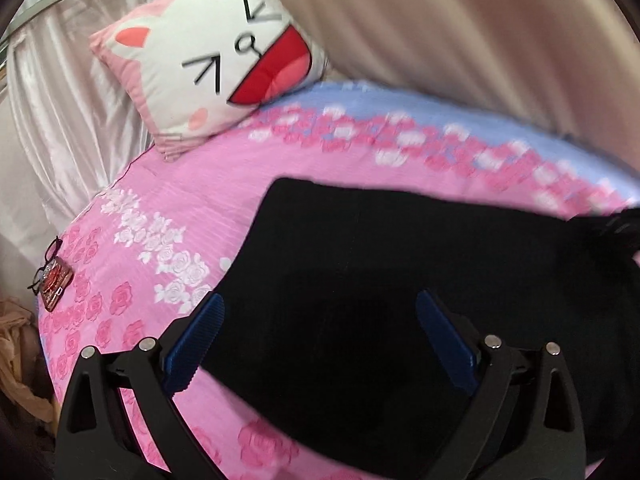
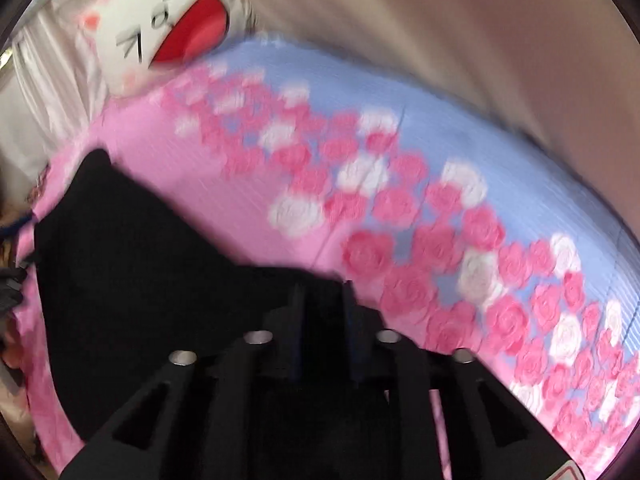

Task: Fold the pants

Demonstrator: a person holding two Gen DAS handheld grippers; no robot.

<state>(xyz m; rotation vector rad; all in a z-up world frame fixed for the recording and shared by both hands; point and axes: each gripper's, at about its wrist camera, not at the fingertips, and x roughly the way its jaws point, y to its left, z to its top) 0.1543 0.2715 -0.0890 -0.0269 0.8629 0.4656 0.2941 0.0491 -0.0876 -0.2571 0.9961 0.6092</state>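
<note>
Pants [image 1: 400, 272]: one black garment, lying flat on the bed [image 1: 208, 200] directly ahead of and beneath both of your tools.

Left hand-held gripper [image 1: 320, 320]: jaws spread wide, blue pads to either side of the cloth's near edge, nothing pinched. You appear to be poised over that edge, likely so you can take a corner for the fold.

Right hand-held gripper [image 2: 322, 296]: jaws drawn close with a narrow gap, tips at the far edge of the pants. Black on black and blur hide the contact, so you cannot tell whether cloth is caught between them.

Condition of pants: dark, matte, no visible creases or detail; outline broad and roughly rectangular from your left tool, tapering to a point away from your right tool. Judged as laid out, fold not finished.

Nearby: cat-face pillow [image 1: 208, 60] well beyond your left tool; glasses [image 1: 46, 264] far to its left.
</note>
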